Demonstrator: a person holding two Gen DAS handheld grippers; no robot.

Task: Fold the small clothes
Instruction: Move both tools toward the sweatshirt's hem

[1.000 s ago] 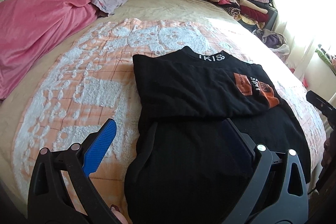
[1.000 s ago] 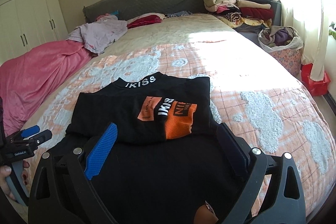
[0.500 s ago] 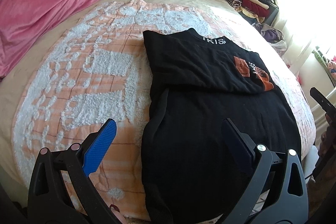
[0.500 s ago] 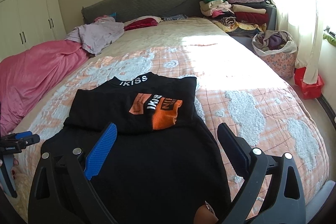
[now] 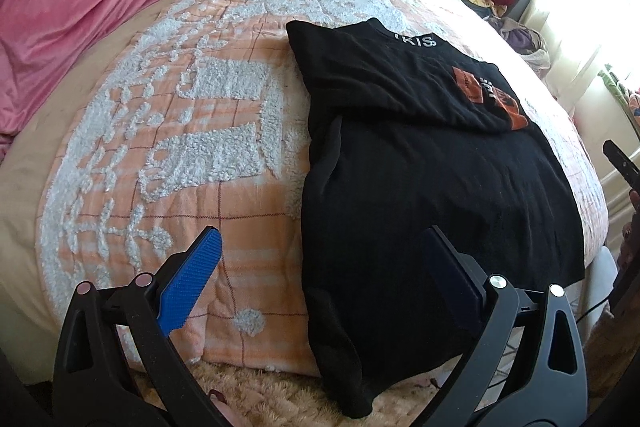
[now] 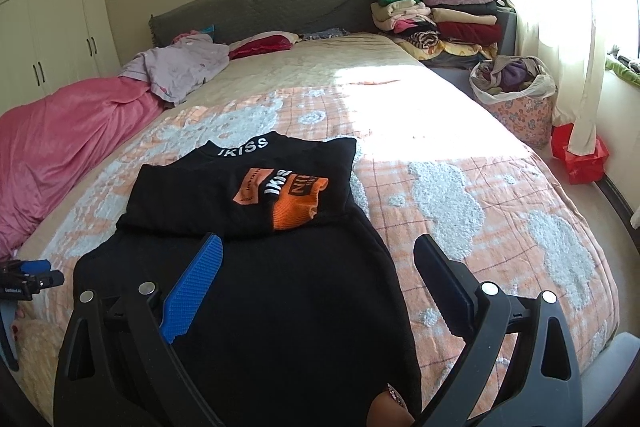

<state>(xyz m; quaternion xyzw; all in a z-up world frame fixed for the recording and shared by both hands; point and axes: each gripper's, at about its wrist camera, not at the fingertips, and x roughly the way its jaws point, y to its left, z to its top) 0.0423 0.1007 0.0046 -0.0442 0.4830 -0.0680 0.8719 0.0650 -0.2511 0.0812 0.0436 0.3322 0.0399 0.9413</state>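
1. While its jaws stood spread and empty, the left gripper [image 5: 320, 275] hovered off the hem's left corner of the black knit sweater with orange patch [image 5: 432, 179].
2. Sweater lay lengthwise on the peach-and-white tufted bedspread [image 5: 180, 131], hem nearest.
3. Equally near, the right gripper [image 6: 320, 277] hovered spread above the hem.

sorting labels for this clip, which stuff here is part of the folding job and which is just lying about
Part of the job:
black sweater, partly folded
left gripper, open
right gripper, open

Lying about:
pink blanket
lilac garment
stack of folded clothes
bag of clothes
red box
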